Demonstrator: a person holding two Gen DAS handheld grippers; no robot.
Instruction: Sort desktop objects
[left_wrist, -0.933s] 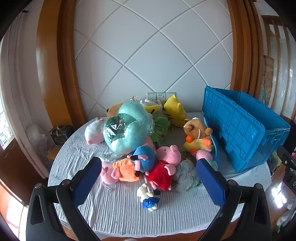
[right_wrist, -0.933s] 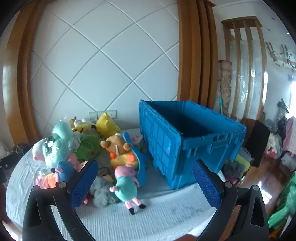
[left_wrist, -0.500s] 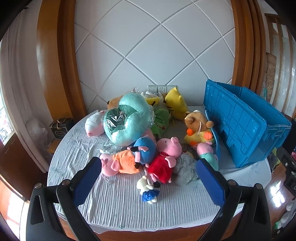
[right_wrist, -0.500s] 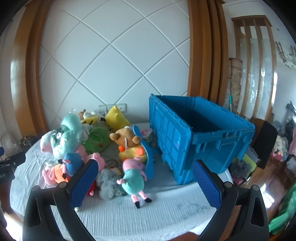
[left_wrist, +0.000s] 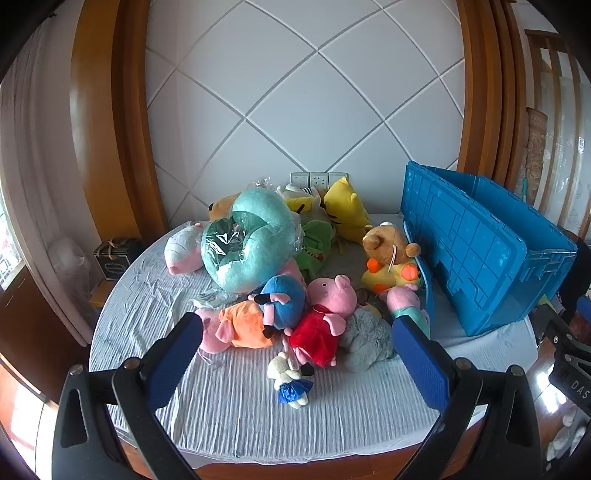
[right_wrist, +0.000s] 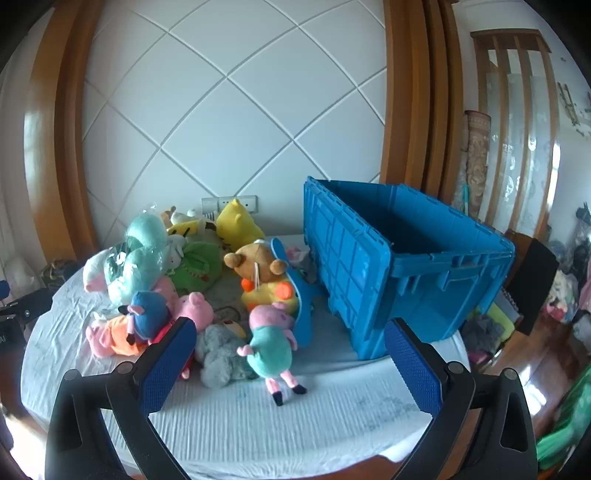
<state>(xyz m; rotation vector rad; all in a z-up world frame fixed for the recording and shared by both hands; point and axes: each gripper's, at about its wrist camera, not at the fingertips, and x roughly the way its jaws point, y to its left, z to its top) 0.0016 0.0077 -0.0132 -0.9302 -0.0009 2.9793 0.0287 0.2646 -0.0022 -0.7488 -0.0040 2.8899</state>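
A round table (left_wrist: 229, 413) covered in a wrinkled white cloth holds a heap of plush toys and a large blue plastic crate (right_wrist: 402, 266). In the left wrist view, the left gripper (left_wrist: 295, 328) hovers at 6 o'clock with its two blue-padded fingers spread wide apart, holding nothing. Ahead of it, near the centre, lies a pink pig in a red dress (left_wrist: 325, 314), touching a blue-headed plush (left_wrist: 282, 301) at its 9 o'clock and a grey plush (left_wrist: 364, 341) at its 3 o'clock. A small white doll in a blue skirt (left_wrist: 290, 380) lies just in front of the pig. A big teal cushion wrapped in clear plastic (left_wrist: 251, 243) sits toward 11 o'clock. In the right wrist view, the right gripper (right_wrist: 286, 330) is likewise wide apart and empty; a pig in a teal shirt (right_wrist: 271, 343) lies between its fingers' line of sight, with the crate open-topped at 2 o'clock on the table's edge.
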